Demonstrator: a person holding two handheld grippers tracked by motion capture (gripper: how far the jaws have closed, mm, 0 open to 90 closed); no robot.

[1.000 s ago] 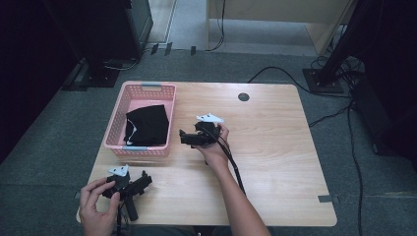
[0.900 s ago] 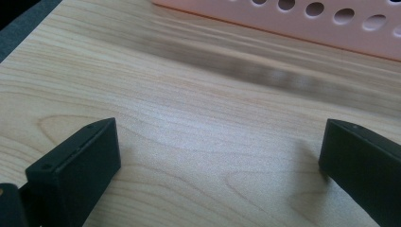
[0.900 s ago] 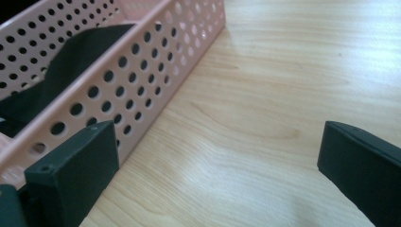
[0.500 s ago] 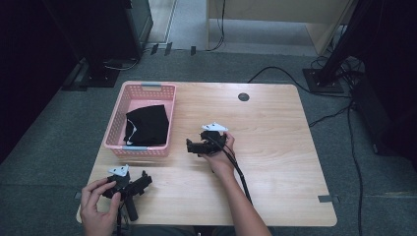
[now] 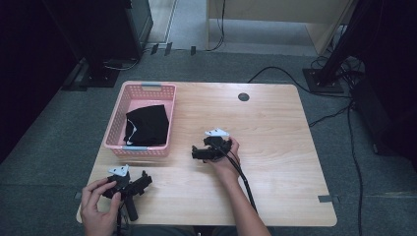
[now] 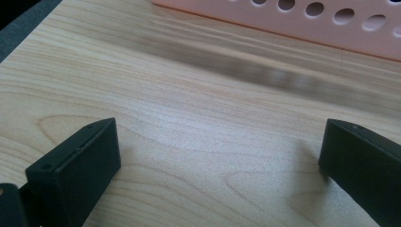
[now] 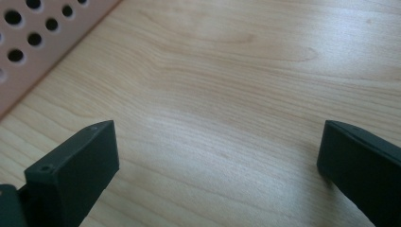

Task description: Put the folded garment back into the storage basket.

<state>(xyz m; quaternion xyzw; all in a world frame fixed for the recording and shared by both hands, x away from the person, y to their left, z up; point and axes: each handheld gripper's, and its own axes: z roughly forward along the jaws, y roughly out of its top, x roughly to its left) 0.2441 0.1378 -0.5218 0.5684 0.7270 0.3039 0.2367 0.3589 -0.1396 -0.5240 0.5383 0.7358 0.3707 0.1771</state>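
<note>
Now both sets of tongs spread wide, gripping nothing. Left tongs low at the table's near-left corner, just short of the pink basket. Right tongs near mid-table, pointing toward the basket's near right corner, close but apart. Black cloth bunched inside the basket, toward its near end.

In the left gripper view, the pink basket is cut off by the top edge, leaving a strip of perforated wall, and its shadow on the table is smeared. In the right gripper view, just a corner of the basket shows. From the high view, the black cloth inside is too dark to make out folds.
</note>
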